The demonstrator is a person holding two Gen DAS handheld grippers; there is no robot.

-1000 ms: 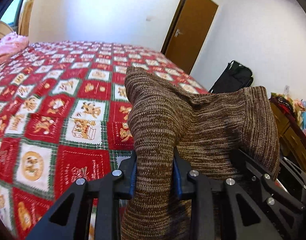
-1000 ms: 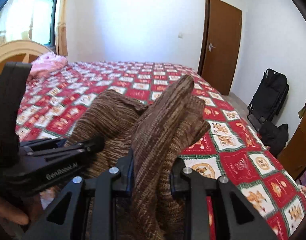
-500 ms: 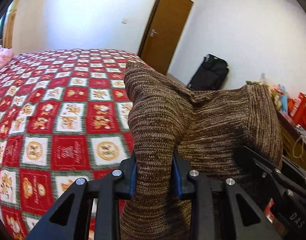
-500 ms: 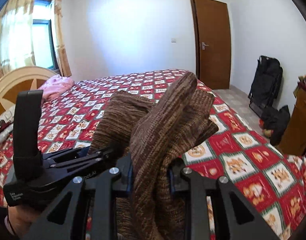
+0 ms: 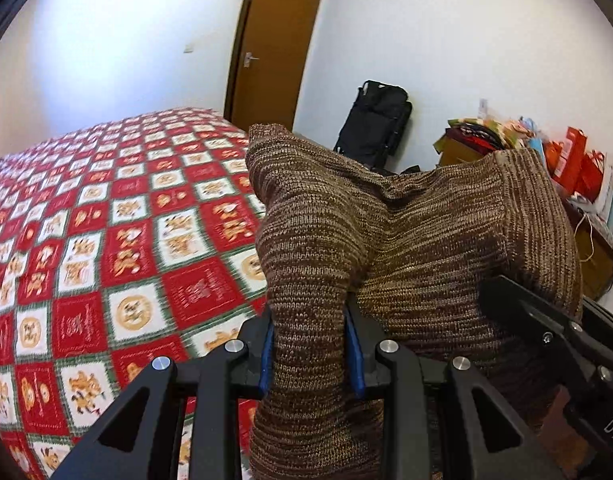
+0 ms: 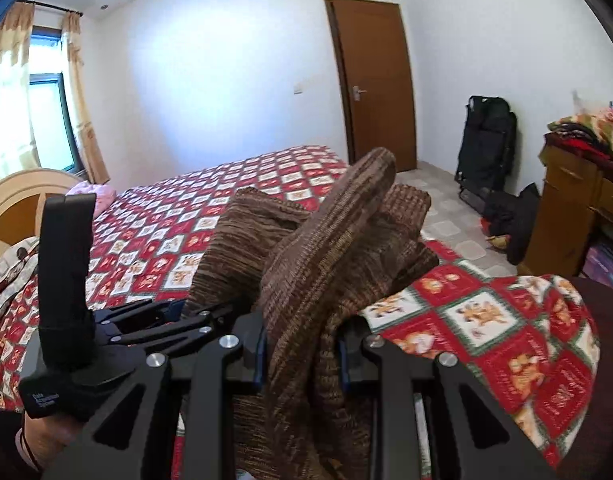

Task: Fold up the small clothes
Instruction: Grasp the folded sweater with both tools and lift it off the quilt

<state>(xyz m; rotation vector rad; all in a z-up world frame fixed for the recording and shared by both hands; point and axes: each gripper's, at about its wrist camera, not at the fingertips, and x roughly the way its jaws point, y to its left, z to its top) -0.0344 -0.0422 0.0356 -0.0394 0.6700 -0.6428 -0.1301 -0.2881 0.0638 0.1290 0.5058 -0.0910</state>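
The left tool (image 5: 310,352) is closed on a bunched fold of the brown knitted garment (image 5: 406,240). The right tool (image 6: 300,354) grips another fold. The garment hangs between them, lifted above the bed (image 5: 106,240) with its red patterned blanket.

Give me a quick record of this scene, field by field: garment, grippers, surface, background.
garment: brown knit sweater, bunched, held up off the bed
left gripper: jaws shut on the sweater
right gripper: jaws shut on the sweater
surface: bed with red and white patchwork bedspread
background: closed brown door, black bag against the wall, wooden dresser piled with clothes
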